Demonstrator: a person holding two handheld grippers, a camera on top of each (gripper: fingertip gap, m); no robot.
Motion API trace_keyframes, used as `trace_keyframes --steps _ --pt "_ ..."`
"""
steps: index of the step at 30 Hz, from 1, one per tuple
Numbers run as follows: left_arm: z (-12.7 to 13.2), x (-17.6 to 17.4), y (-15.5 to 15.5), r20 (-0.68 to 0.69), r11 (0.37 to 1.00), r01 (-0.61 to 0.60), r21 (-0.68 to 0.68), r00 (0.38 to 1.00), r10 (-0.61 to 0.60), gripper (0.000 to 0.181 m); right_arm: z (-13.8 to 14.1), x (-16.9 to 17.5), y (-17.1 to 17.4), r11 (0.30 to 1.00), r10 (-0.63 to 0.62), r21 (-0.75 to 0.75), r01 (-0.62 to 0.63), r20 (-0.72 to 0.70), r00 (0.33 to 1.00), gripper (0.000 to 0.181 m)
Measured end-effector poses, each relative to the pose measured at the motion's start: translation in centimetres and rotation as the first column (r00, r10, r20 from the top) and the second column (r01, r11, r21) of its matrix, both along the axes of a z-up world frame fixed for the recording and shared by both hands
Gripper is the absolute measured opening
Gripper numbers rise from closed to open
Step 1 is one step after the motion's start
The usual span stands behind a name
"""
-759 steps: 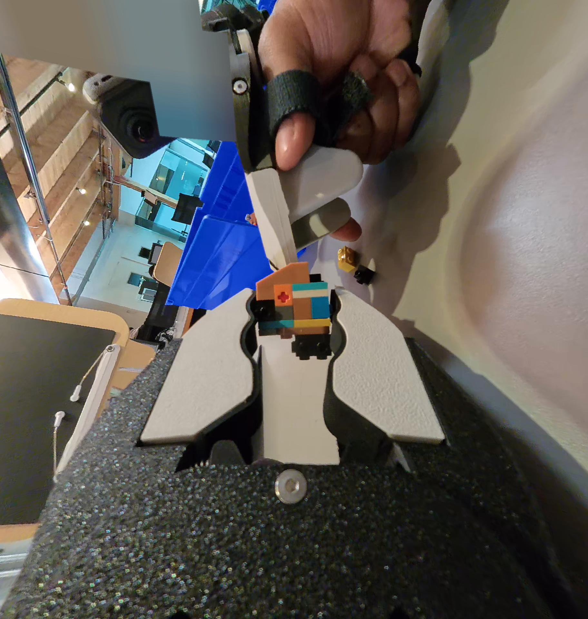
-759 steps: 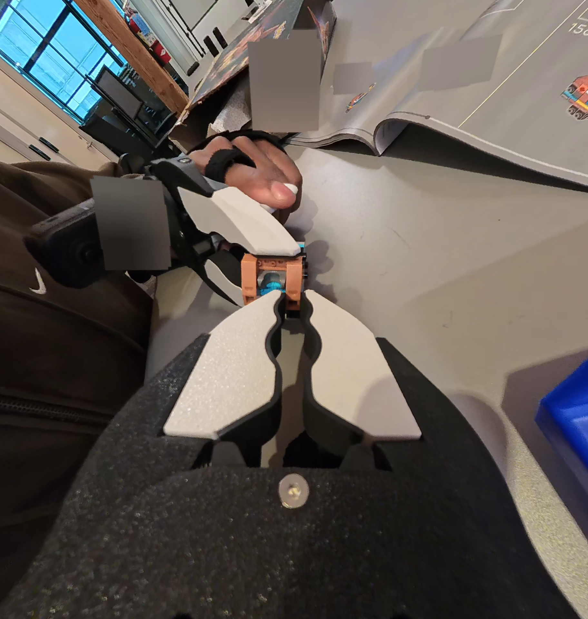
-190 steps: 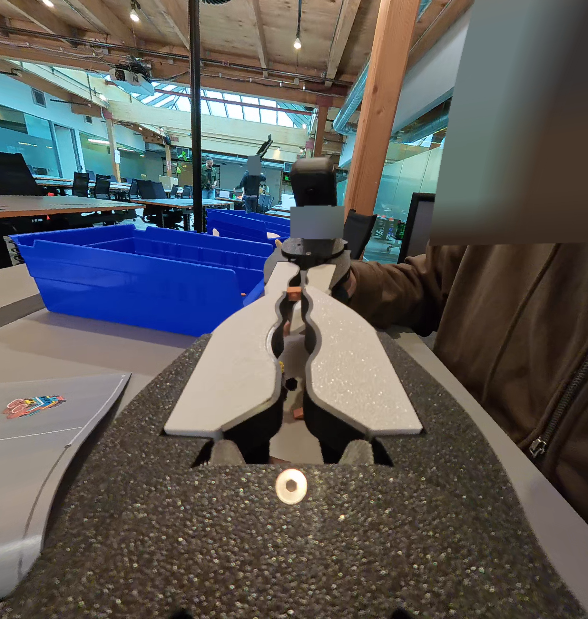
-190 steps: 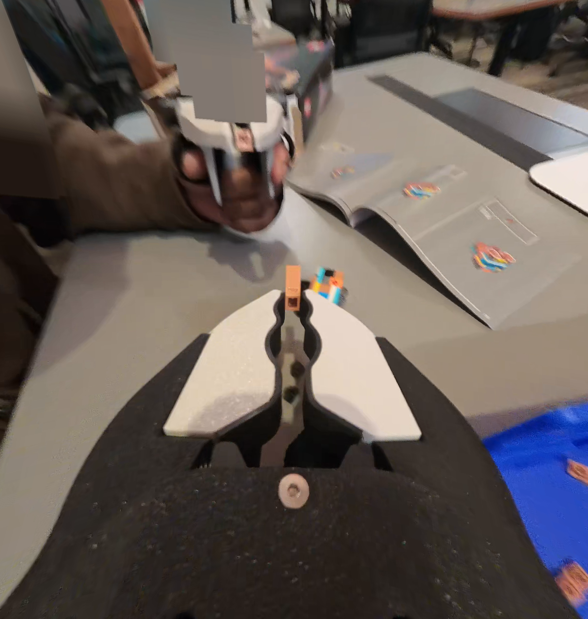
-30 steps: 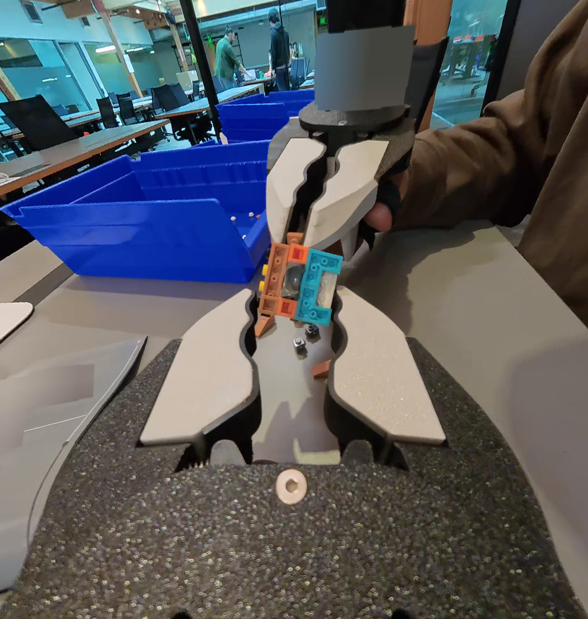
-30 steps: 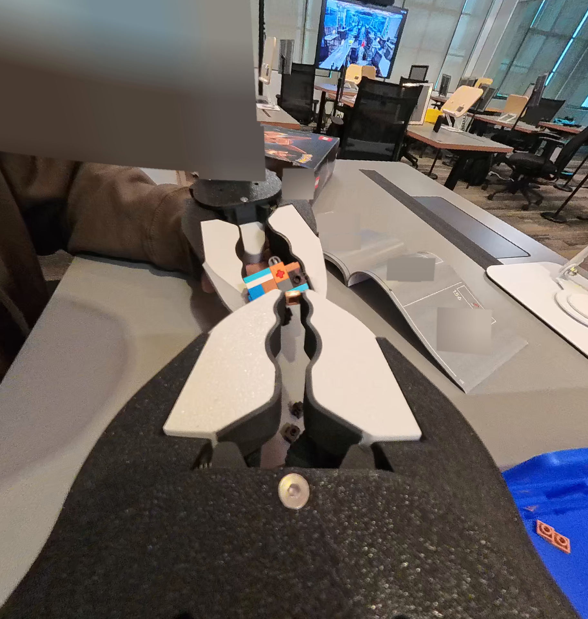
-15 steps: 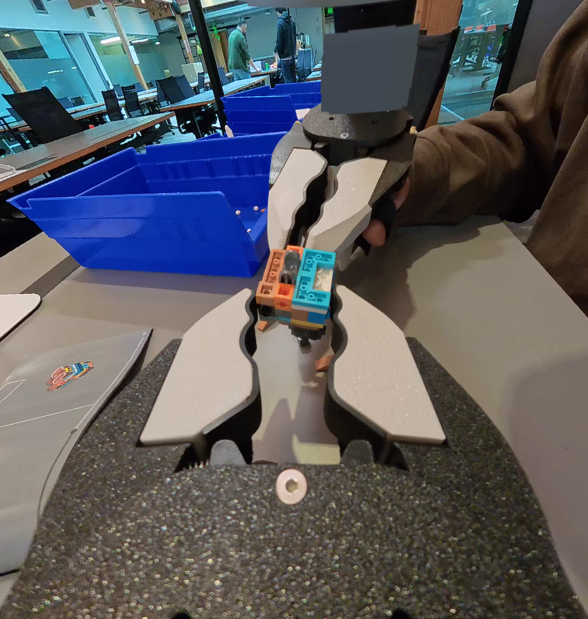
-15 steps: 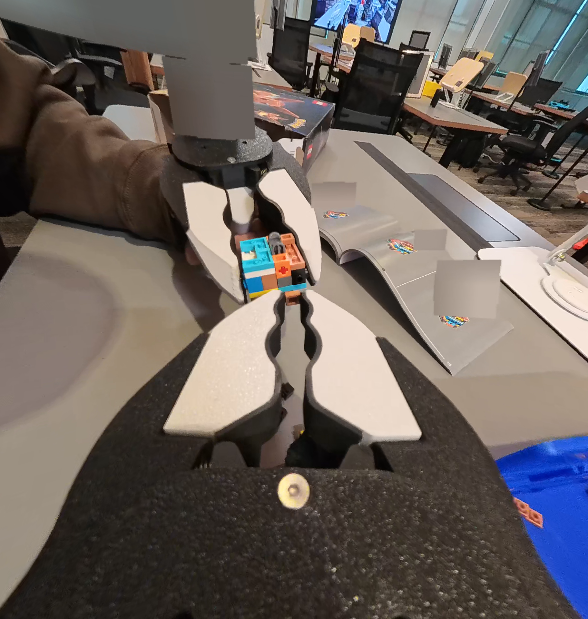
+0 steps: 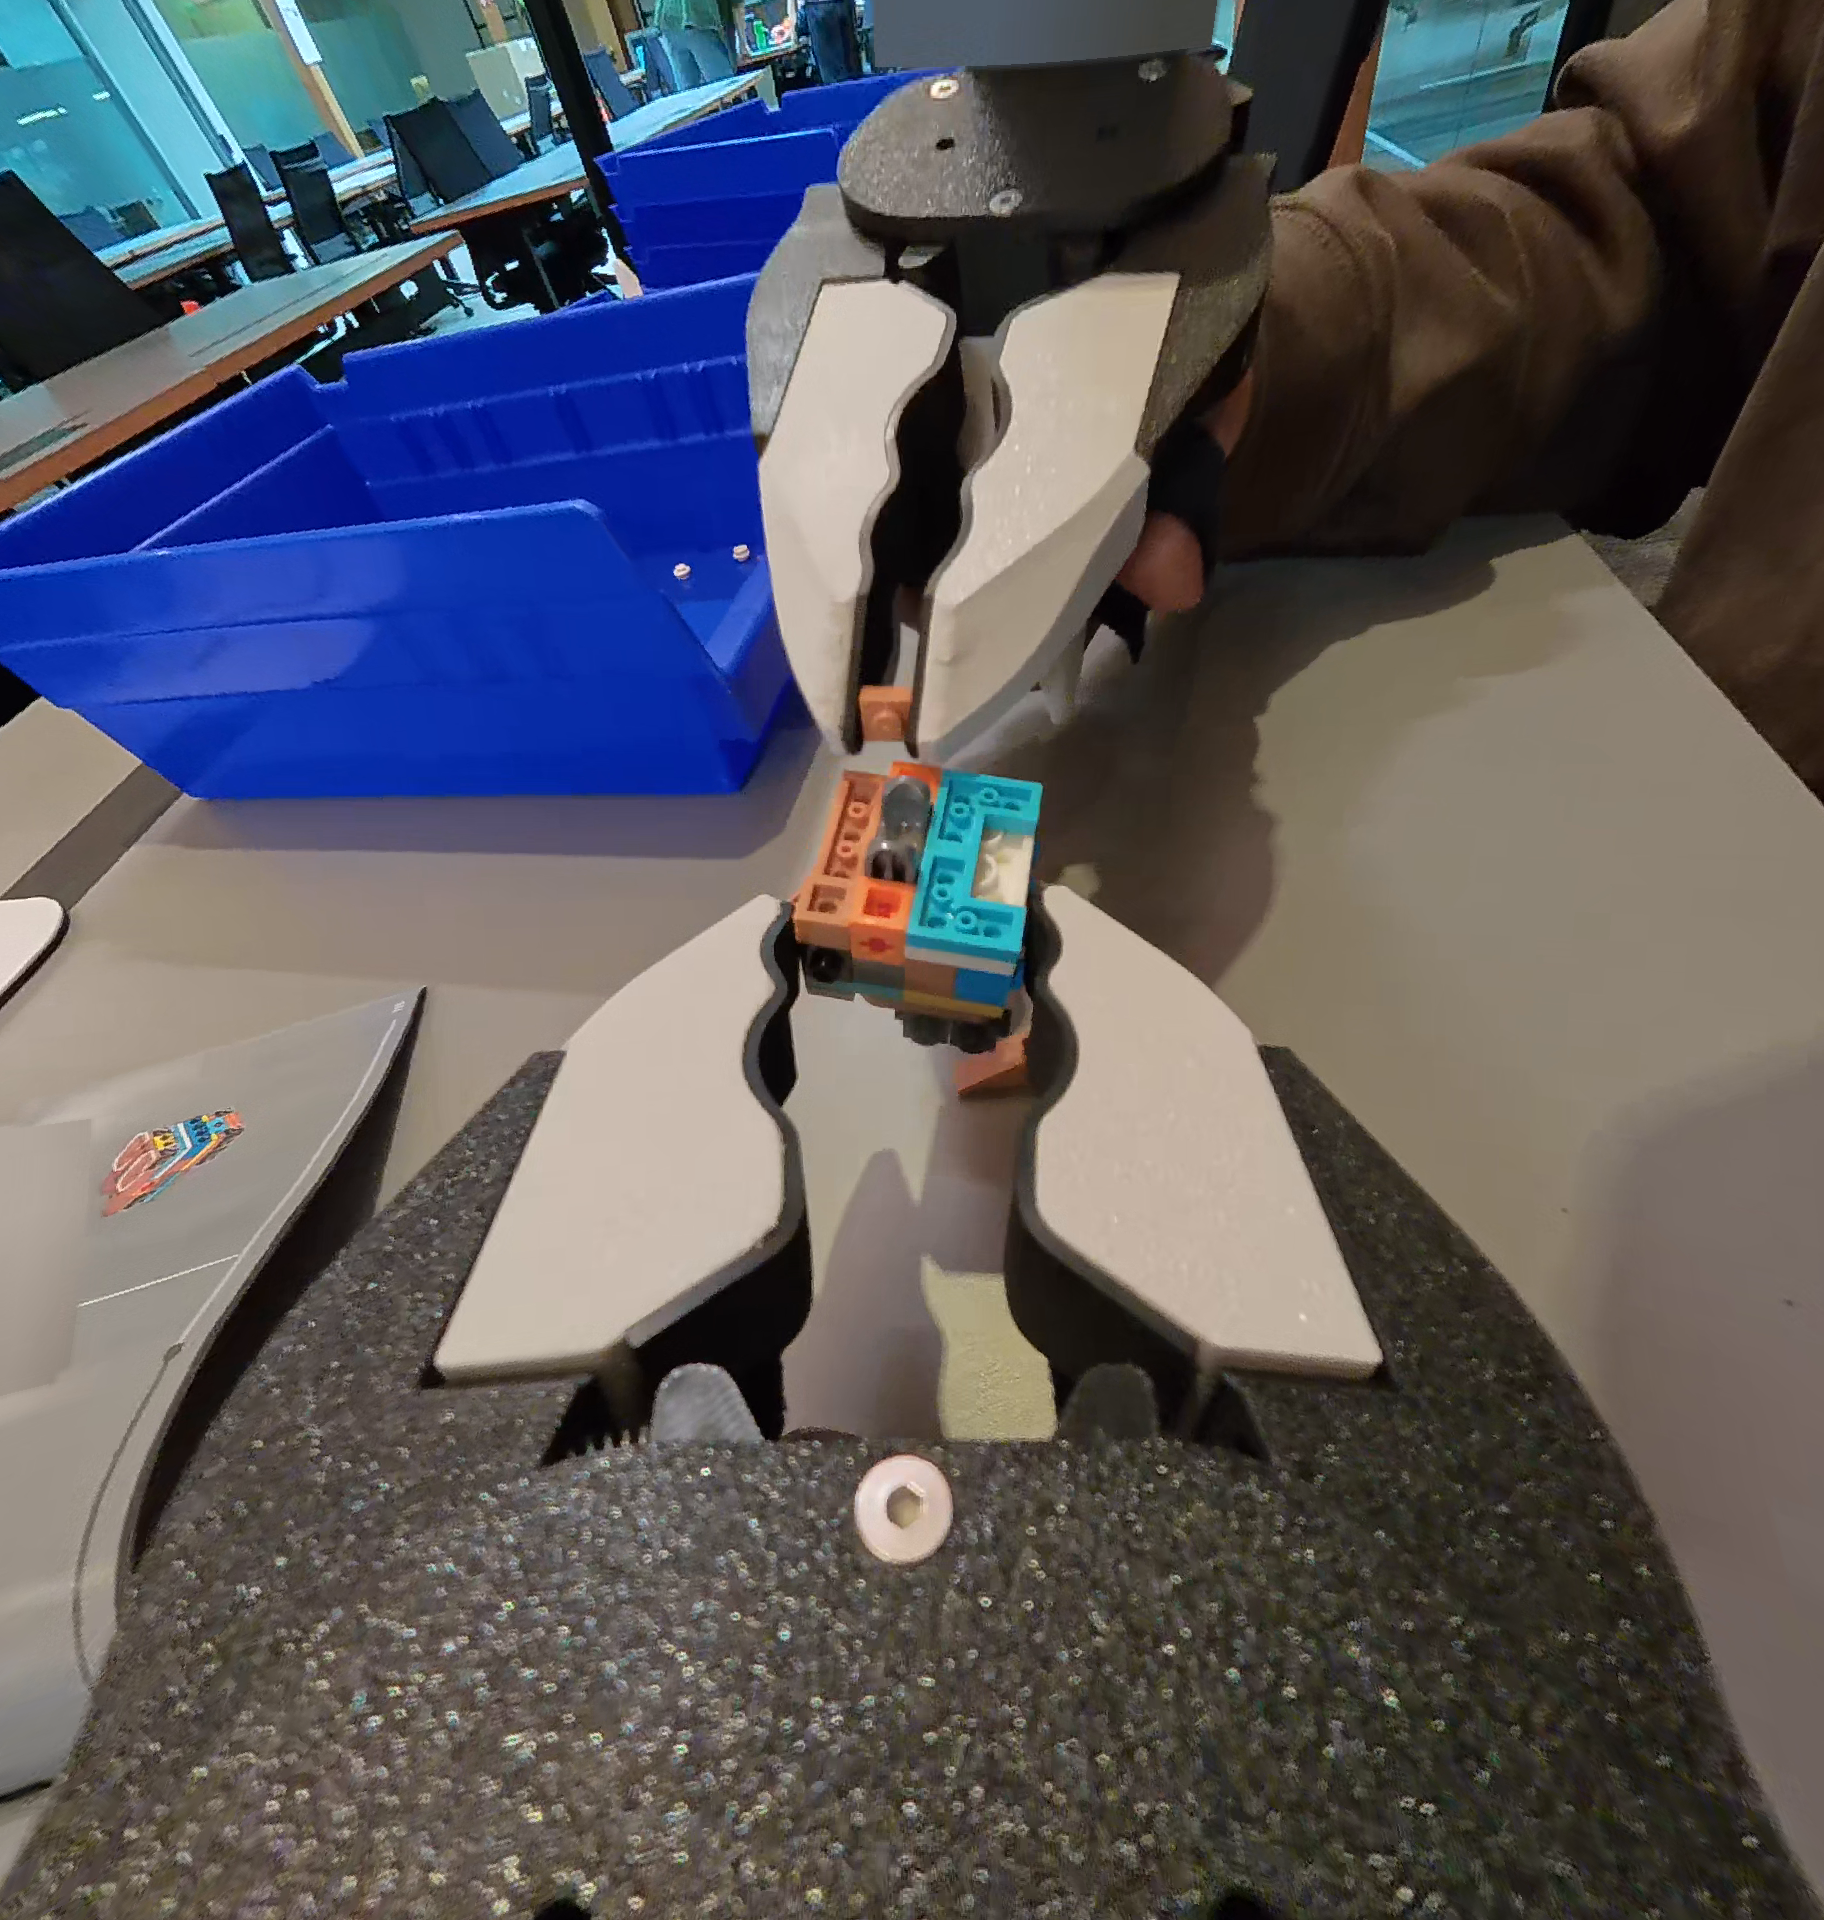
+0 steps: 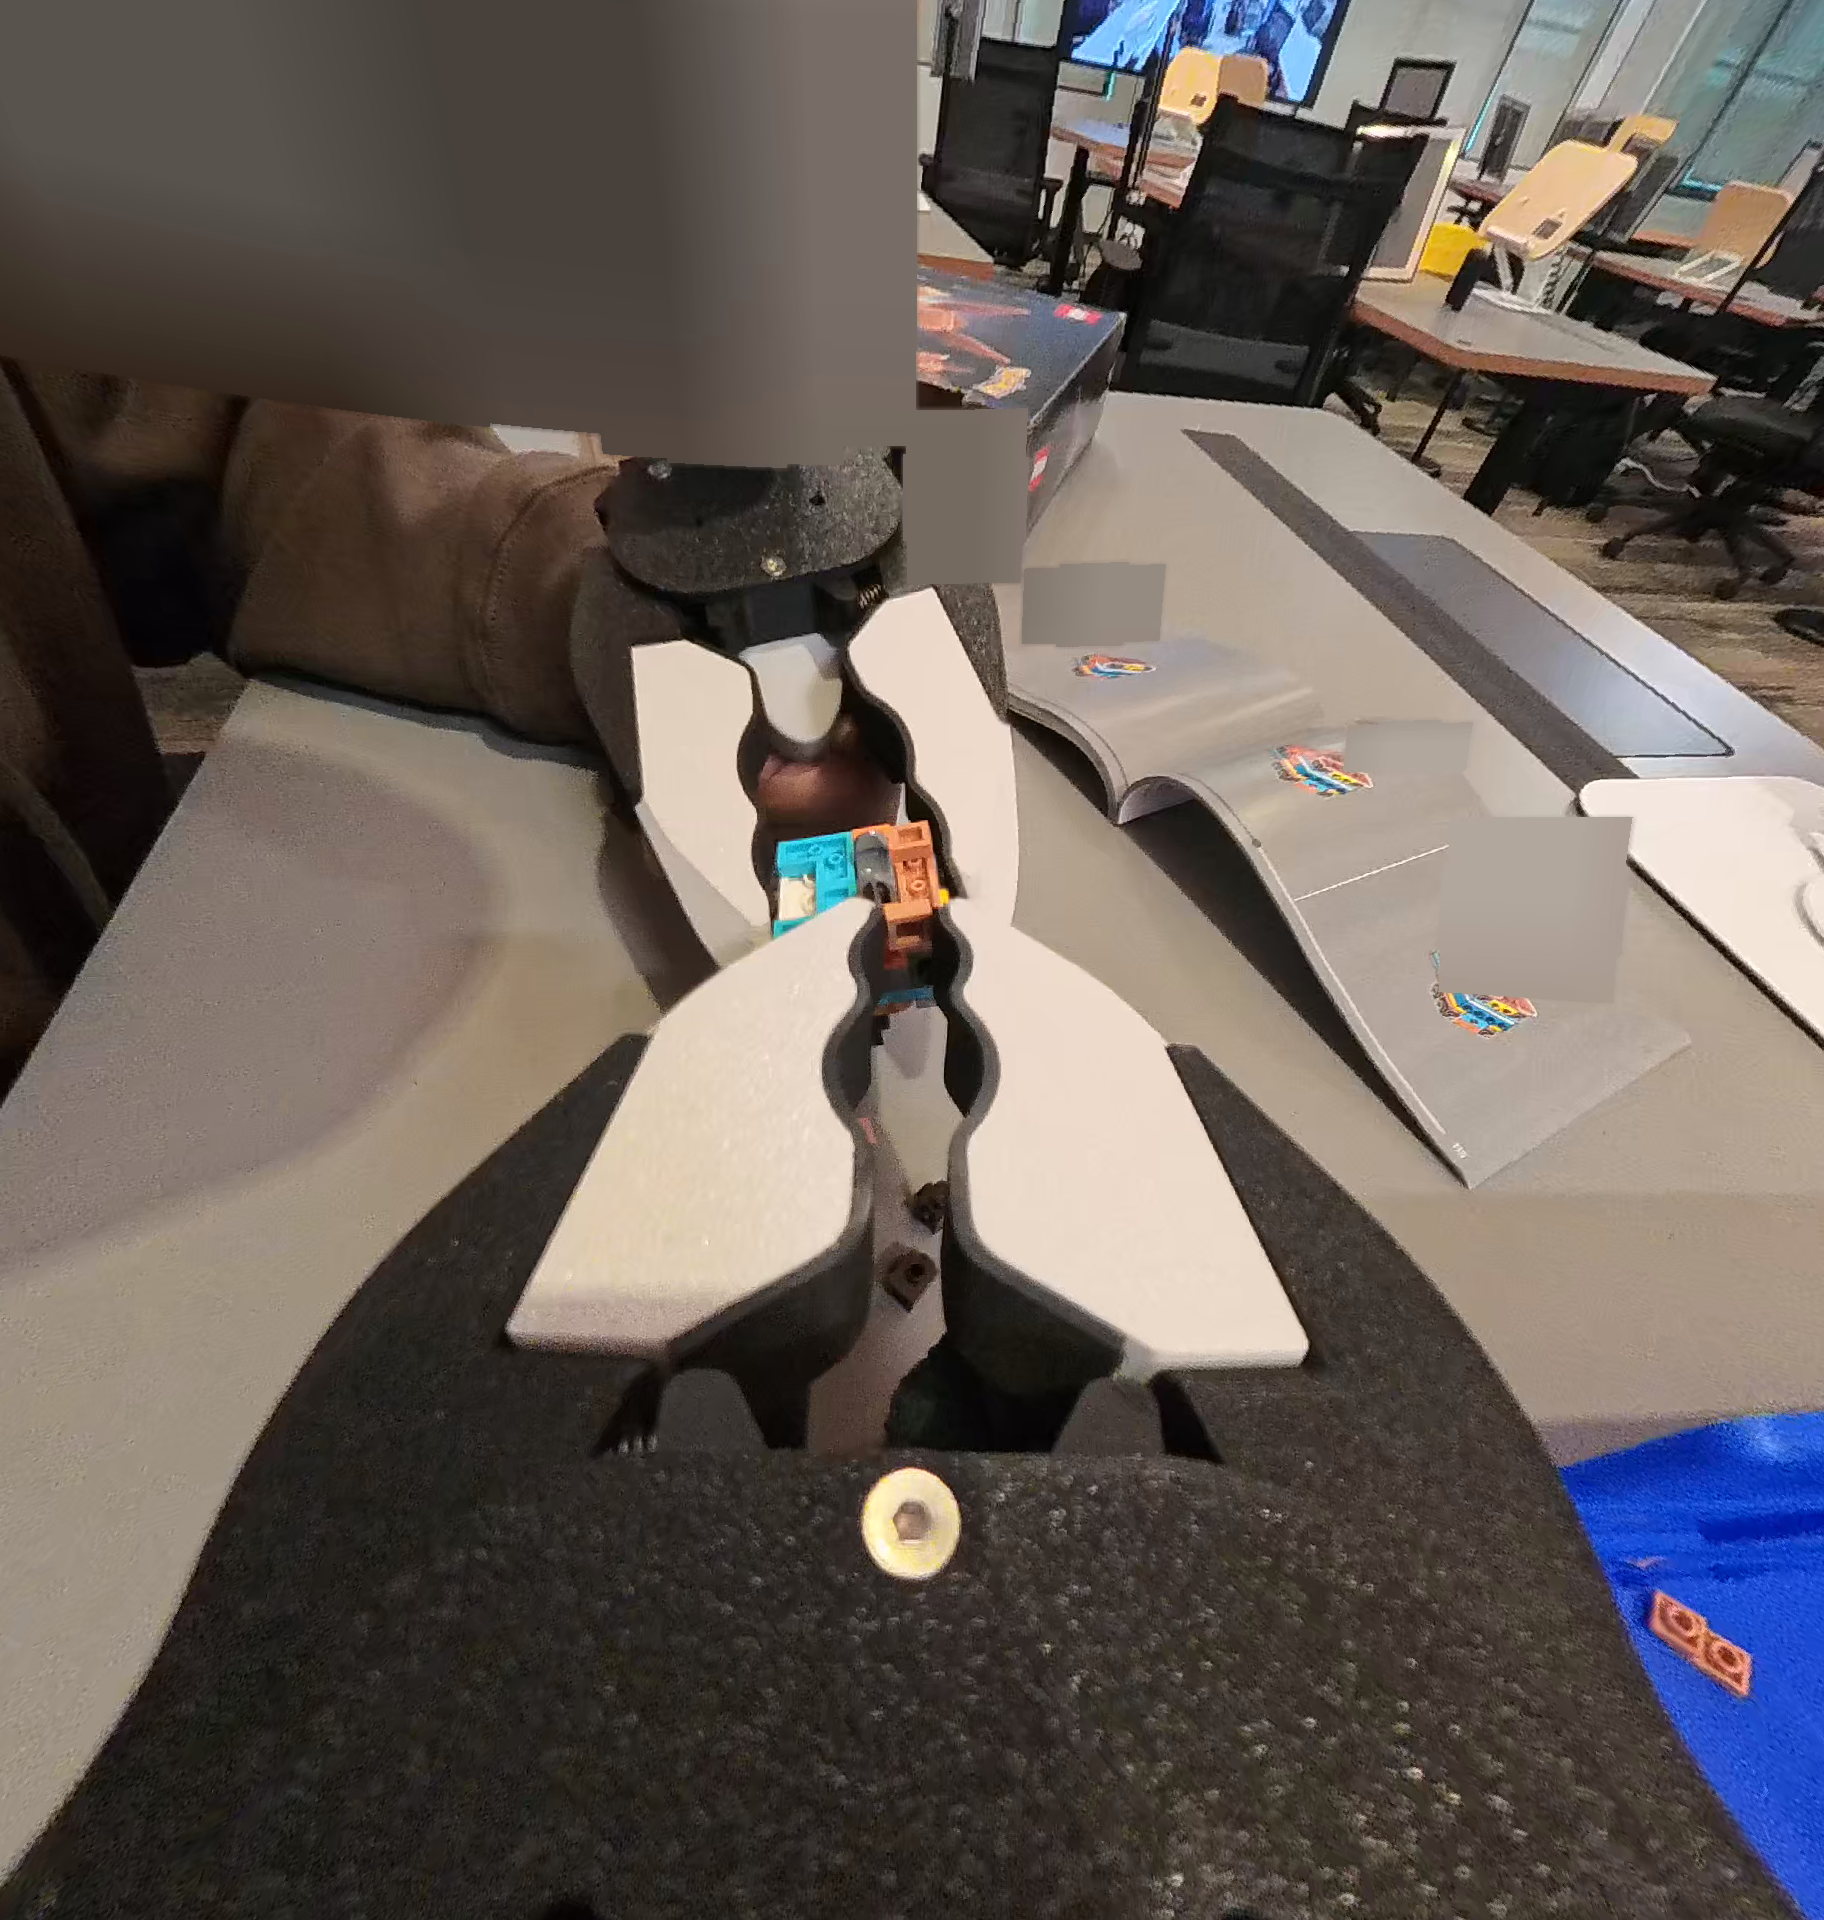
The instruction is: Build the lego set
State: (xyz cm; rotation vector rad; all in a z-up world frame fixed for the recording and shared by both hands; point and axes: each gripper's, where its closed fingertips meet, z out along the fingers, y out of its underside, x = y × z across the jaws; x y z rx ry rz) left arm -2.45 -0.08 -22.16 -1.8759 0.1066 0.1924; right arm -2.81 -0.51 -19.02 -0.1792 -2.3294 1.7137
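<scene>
My left gripper (image 9: pixel 913 925) is shut on a small lego assembly (image 9: pixel 918 894) of teal, orange and brown bricks, held above the grey table with its studs up. My right gripper (image 9: pixel 882 732) faces it from the far side, shut on a small brown brick (image 9: pixel 882 715) that hangs just above the assembly's far edge. In the right wrist view the right gripper (image 10: pixel 908 920) pinches that brick (image 10: pixel 903 930) right against the assembly (image 10: pixel 835 868), which sits between the left gripper's grey fingers (image 10: pixel 679 790). Whether brick and assembly touch is unclear.
A blue bin (image 9: pixel 368 623) stands at the far left, and its corner (image 10: pixel 1770 1558) holds a brown plate (image 10: pixel 1708 1657). An open instruction booklet (image 10: pixel 1355 904) and a lego box (image 10: pixel 1012 343) lie beyond. A loose brown slope piece (image 9: pixel 991 1075) and small black pieces (image 10: pixel 908 1268) lie on the table. Only a small space, under 4 cm, lies between the two pairs of fingers.
The two grippers have drawn closer together. The assembly has turned more level, studs up, over the last second. The right gripper still holds the small brown brick at the assembly's far edge.
</scene>
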Motion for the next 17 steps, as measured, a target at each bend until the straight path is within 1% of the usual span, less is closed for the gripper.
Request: trace_keyframes --steps 1,8,17 --pt "-0.06 0.07 0.04 -0.001 1.0 0.003 -0.003 1.0 -0.003 0.042 -0.15 0.12 -0.07 1.0 0.005 0.008 -0.005 0.002 1.0 0.008" --pt "-0.22 0.66 0.2 -0.015 1.0 0.03 -0.007 0.999 -0.03 0.042 -0.42 0.76 -0.41 0.999 0.038 0.022 -0.038 0.013 0.999 0.008" --pt "0.12 1.06 0.16 -0.014 0.998 0.058 0.018 0.998 -0.058 0.042 -0.17 1.03 -0.48 0.998 0.065 -0.025 -0.063 0.059 0.996 0.009"
